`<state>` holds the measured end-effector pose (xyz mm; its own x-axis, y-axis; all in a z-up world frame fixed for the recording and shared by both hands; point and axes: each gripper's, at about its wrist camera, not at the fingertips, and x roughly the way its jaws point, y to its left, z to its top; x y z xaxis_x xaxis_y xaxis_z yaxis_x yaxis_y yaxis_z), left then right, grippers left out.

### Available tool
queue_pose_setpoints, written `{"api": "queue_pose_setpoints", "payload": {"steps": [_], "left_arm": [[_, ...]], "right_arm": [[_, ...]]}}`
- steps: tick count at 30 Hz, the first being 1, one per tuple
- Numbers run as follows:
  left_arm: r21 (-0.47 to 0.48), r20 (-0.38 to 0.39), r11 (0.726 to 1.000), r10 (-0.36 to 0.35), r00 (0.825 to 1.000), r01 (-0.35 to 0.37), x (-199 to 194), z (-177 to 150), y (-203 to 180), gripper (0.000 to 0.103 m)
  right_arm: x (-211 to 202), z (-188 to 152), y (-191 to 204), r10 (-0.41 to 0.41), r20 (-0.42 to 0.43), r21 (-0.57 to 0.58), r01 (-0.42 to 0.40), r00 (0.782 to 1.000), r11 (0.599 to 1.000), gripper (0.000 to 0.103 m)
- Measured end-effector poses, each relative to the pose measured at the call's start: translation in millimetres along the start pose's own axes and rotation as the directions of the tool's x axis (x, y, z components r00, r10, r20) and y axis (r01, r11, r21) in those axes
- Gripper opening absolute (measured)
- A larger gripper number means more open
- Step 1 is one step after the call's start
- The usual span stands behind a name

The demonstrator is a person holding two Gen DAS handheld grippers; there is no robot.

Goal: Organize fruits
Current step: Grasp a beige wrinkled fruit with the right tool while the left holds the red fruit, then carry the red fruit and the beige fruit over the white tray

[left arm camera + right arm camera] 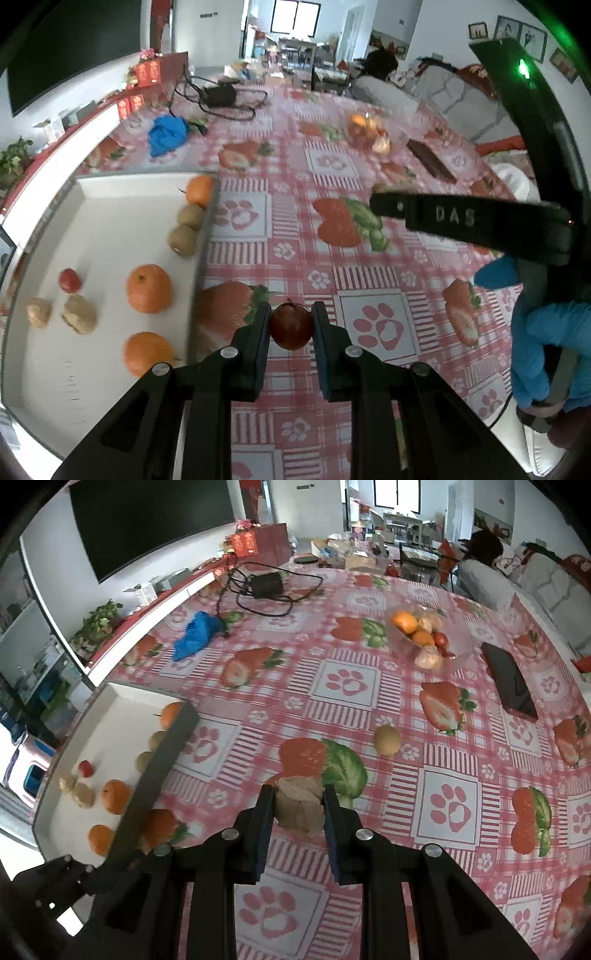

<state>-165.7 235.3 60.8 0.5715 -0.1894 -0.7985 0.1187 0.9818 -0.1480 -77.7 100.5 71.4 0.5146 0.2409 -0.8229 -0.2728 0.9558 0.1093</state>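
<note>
Left wrist view puts the desk (295, 122), under its red checked cloth, across most of the frame, with the white tray (110, 206) filling the lower left. That tray already holds oranges, kiwis, a small red fruit and some pale husked ones. Its raised right wall is the first hazard: a fruit carried in low could knock against it and be pushed out of the grip.

Toward the upper right of the right wrist view sits a clear bowl (458, 653) with more fruit waiting, and at frame centre a loose kiwi (387, 740) lies on the cloth; a careless sweep could set it rolling.

Both hands are loaded. At the bottom centre of the left view, the left gripper (291, 325) has its jaws pinching a round dark-red fruit (291, 326) above the cloth, just right of the tray. Smooth and round, it looks likely to squirt out if the squeeze eases or the wrist tips.

At the bottom centre of the right view, the right gripper (300, 805) clamps a pale papery-husked fruit (299, 805). The husk may crush or tear, letting the fruit slip. With both grippers heading for the same tray, they could also collide.
</note>
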Motion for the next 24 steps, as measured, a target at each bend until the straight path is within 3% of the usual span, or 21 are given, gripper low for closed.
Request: {"api": "queue_pose_setpoints", "payload": {"steps": [10, 16, 24], "left_arm": [[-0.076, 0.077, 0.997, 0.040, 0.996, -0.034, -43, -1, 50, 0.024], [-0.164, 0.105, 0.982, 0.112, 0.988, -0.094, -61, -1, 105, 0.024], [-0.209, 0.102, 0.962, 0.201, 0.974, -0.177, -70, -6, 159, 0.024]], "right_arm": [[-25, 1, 53, 0.037, 0.024, -0.082, -0.035, 0.999, 0.996, 0.027], [-29, 4, 95, 0.071, 0.024, -0.164, -0.066, 0.997, 0.984, 0.027], [-18, 2, 141, 0.117, -0.014, -0.225, -0.117, 0.993, 0.967, 0.027]]}}
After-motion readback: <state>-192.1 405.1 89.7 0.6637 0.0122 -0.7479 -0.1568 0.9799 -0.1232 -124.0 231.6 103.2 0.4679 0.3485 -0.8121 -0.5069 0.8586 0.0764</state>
